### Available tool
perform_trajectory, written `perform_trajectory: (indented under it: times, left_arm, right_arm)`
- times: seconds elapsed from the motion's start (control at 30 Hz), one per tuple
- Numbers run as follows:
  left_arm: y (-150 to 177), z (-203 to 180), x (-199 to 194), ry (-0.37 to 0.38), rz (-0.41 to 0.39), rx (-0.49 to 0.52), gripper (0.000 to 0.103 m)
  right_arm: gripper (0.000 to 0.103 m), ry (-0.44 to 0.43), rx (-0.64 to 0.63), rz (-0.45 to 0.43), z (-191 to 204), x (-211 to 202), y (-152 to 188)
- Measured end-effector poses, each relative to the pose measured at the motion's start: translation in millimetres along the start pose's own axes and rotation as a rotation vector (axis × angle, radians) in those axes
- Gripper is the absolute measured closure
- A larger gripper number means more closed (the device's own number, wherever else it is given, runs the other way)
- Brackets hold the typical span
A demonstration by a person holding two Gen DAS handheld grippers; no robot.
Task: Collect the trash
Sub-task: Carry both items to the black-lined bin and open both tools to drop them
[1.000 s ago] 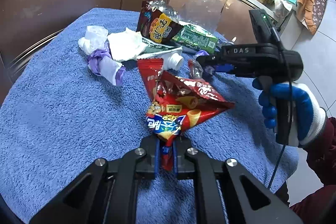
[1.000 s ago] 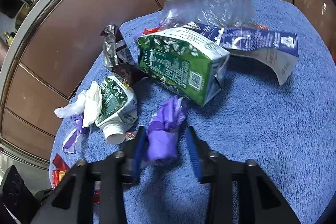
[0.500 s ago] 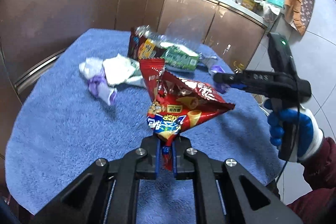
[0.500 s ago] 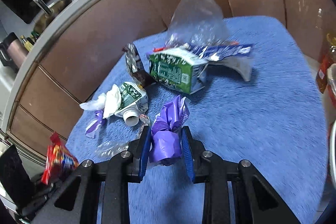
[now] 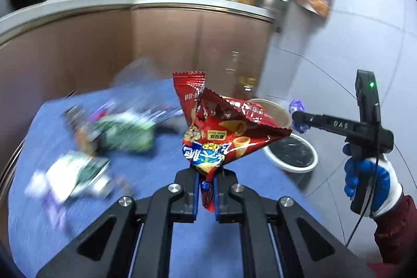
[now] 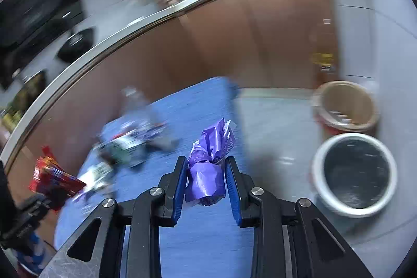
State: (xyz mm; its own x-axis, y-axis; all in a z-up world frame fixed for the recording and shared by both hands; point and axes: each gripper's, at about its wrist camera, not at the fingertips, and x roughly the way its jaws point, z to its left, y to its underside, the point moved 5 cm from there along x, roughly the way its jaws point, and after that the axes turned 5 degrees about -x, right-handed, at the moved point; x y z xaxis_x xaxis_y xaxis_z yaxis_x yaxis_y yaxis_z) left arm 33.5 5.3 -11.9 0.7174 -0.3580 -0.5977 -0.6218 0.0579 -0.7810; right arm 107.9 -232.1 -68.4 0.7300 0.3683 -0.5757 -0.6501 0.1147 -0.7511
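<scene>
Above the blue-toweled table (image 5: pixel 86 226), left tool (image 5: pixel 206 185) is pinched tight on the bottom corner of a red snack bag (image 5: pixel 221 129), w/ the bag standing up from the jaws, long axis roughly vertical, crimped top edge pointing up & away. Print on the bag is Asian script in blue/white, upside down here, not readable; cone-shaped snacks pictured on it. Right tool (image 6: pixel 206 183) is clamped on a purple plastic wad (image 6: pixel 208 168), its crumpled end sticking forward beyond the pads; faint white lettering on it, can't make out. "DAS" reads on the right tool's side in the left view. On the floor beyond table edge: white bin w/ dark inside (image 6: pixel 354 173), tan bucket (image 6: pixel 346 104) just behind it. Other trash on table is blurred.
</scene>
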Motion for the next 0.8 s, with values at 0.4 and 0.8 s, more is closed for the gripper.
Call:
perform_trajectory:
  times: [0.4, 0.8]
  left_arm:
    - [-61, -166, 184, 0.226, 0.18, 0.242, 0.095]
    - [-24, -255, 336, 0.277, 0.428, 0.278, 0.092]
  right_arm:
    - [0.075, 0.317, 0.237, 0.004, -179, 1, 20]
    - [0.072, 0.451, 0.305, 0.076, -258, 13, 40]
